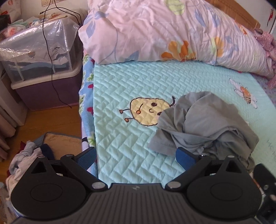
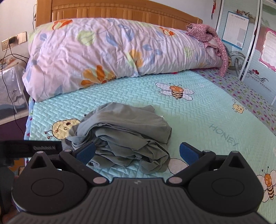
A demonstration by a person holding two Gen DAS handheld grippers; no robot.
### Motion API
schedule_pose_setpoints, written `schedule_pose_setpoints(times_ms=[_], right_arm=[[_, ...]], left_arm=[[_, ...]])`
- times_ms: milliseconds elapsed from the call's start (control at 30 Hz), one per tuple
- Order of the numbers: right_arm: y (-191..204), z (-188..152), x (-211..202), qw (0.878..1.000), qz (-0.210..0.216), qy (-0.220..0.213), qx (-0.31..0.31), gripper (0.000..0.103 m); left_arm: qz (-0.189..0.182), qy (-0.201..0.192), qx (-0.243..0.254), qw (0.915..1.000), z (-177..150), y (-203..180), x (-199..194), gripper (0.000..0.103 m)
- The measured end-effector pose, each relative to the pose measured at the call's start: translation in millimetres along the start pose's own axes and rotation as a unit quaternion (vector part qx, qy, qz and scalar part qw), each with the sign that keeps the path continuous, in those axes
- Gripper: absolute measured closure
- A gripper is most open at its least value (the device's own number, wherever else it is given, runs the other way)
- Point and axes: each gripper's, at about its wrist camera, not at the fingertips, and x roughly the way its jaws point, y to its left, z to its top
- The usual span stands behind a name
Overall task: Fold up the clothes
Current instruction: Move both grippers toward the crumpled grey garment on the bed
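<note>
A crumpled grey garment lies in a heap on the light-blue quilted bedspread. In the right wrist view the same grey garment sits just ahead of the fingers. My left gripper is open, its blue pads wide apart, with the garment's near edge beside its right pad. My right gripper is open too, and the heap's front folds lie between its pads without being pinched.
A rolled floral duvet runs across the head of the bed under a wooden headboard. Left of the bed stand a plastic-covered storage box, a dangling cable and a pile of clothes on the floor. A wardrobe stands at the right.
</note>
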Motion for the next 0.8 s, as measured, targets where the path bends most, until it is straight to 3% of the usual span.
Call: schedule_pose_setpoints(times_ms=[333, 633, 800], right_arm=[[9, -5, 31, 0.999, -0.010, 0.033, -0.006, 0.000], [1, -6, 37, 0.998, 0.036, 0.014, 0.048, 0.000], [-3, -14, 44, 0.997, 0.047, -0.022, 0.051, 0.000]], left_arm=[[-0.033, 0.010, 0.003, 0.9994, 1, 0, 16, 0.008], [-0.046, 0.009, -0.016, 0.9988, -1, 1, 26, 0.008], [-0.076, -0.003, -0.023, 0.9969, 0, 1, 30, 0.008]])
